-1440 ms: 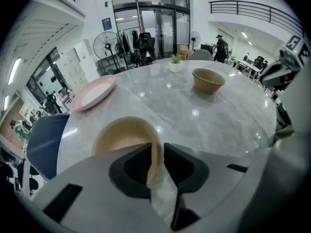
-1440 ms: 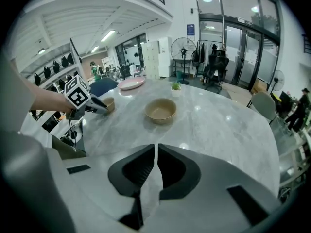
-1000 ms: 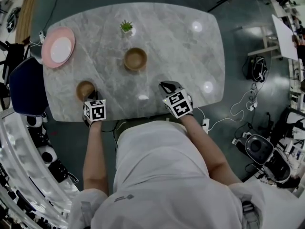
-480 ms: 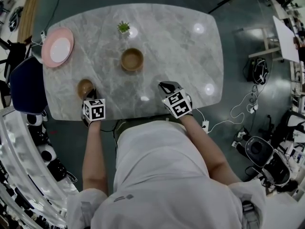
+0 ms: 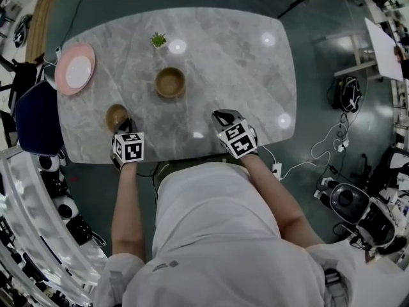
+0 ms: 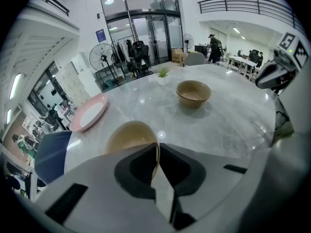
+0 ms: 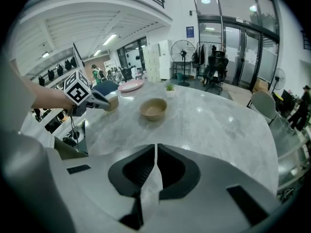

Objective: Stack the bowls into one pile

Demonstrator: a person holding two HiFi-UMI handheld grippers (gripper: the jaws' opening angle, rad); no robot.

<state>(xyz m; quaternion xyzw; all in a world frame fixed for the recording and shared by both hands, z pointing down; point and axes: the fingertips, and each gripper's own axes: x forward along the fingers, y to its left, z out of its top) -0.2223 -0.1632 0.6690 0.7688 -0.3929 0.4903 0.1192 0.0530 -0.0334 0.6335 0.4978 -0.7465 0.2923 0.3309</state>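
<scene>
The left gripper (image 6: 158,147), its jaws just closed, pinches the rim of a small wooden bowl (image 6: 129,137) near the marble table's (image 5: 243,75) front edge. A second bowl (image 5: 170,82) sits mid-table, well apart. The right gripper (image 7: 155,149) hovers closed and empty.

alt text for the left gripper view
The left gripper has just closed its jaws on the rim of a tan bowl. Beyond it on the marble table sit a second bowl, a pink plate and a plant.

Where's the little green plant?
In the head view, the plant stands near the far edge of the table, left of middle. It is just beyond the larger wooden bowl and right of the pink plate.
</scene>
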